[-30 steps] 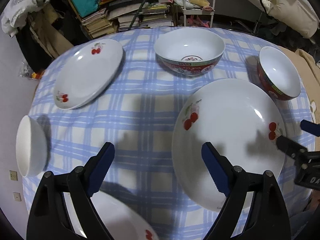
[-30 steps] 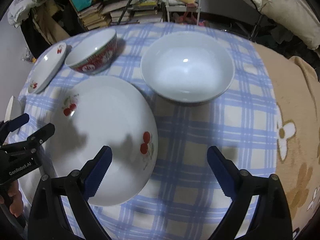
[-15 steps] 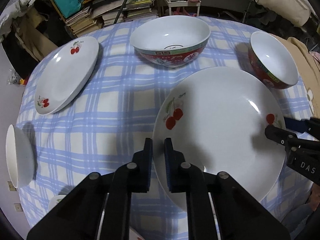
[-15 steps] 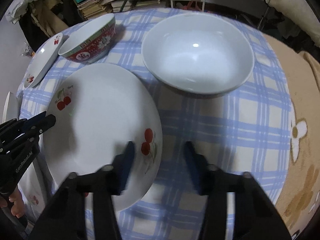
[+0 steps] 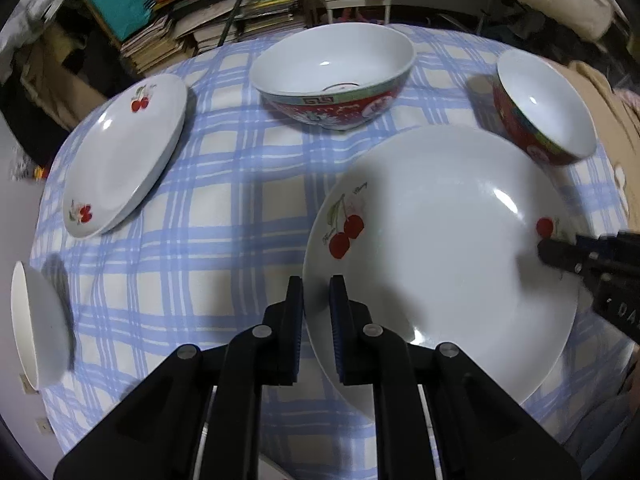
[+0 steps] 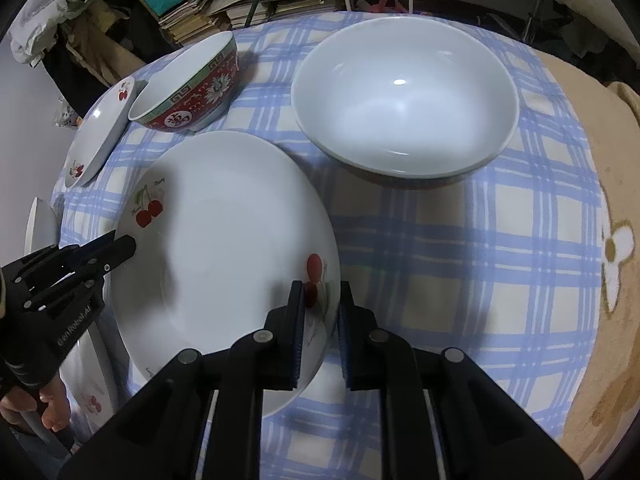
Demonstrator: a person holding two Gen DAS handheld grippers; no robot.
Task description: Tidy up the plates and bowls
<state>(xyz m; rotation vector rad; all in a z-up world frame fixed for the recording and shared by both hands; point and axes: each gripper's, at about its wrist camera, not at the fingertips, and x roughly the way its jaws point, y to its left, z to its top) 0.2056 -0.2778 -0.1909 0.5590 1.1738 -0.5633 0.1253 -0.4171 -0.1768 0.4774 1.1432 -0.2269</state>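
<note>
While both claws pinch it, large plate [image 5: 440,248] tilts.

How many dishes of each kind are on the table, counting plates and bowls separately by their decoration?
Cherry plates: 3 (one partly hidden)
Red patterned bowls: 2
Plain white bowl: 1
Total: 6

The large plate [image 5: 440,248] is lying near the table's [image 5: 224,184] near edge. Behind it, toward the far edge, the large bowl [image 5: 332,76] is standing. A second bowl [image 5: 544,112] is sitting just beside the plate's far right rim (contact cannot be told). A smaller plate [image 5: 124,156] is lying toward the far left edge, well apart from the large plate. Another dish [image 5: 36,324] is sitting at the near left edge.
</note>
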